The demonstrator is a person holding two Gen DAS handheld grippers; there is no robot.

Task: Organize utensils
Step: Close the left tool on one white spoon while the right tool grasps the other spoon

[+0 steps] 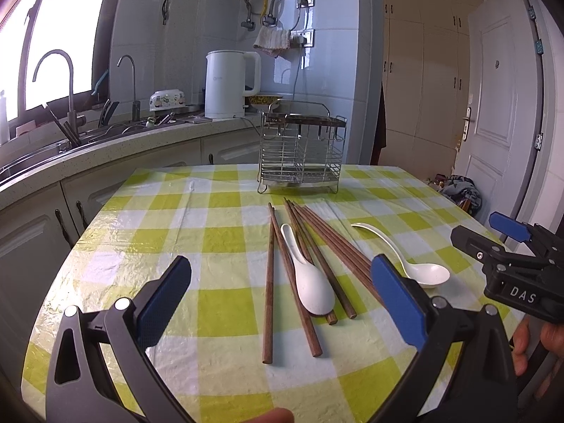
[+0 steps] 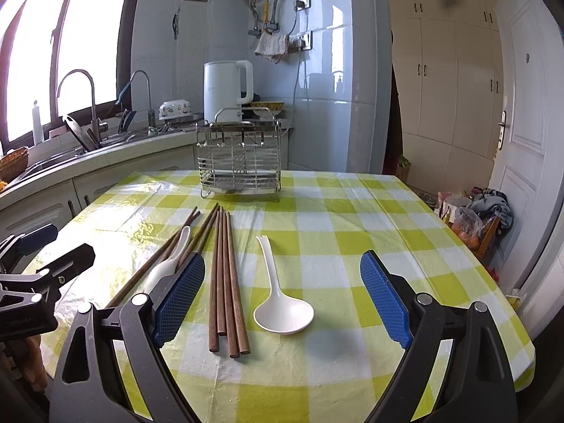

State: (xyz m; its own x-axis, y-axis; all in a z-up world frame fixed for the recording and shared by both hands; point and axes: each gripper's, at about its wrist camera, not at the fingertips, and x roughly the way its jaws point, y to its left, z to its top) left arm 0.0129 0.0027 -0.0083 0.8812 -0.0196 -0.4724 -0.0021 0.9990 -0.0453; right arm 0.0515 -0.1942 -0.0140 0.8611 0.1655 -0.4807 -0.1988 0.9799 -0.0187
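Nothing is sorted yet, by the look of it: the wire rack [image 2: 240, 157] at the table's [image 2: 352, 211] far edge seems empty. Chopsticks [image 2: 225, 282] and two white spoons [image 2: 282, 312] lie loose mid-table, toward the near edge. Left gripper [image 1: 280, 296] and right gripper [image 2: 282, 299] both hover spread wide, holding nothing.

White kettle [image 2: 227, 93] on kitchen counter [image 1: 105, 148], two faucets by sink, rag hanging under wall pipes, white door [image 2: 521, 134] right.
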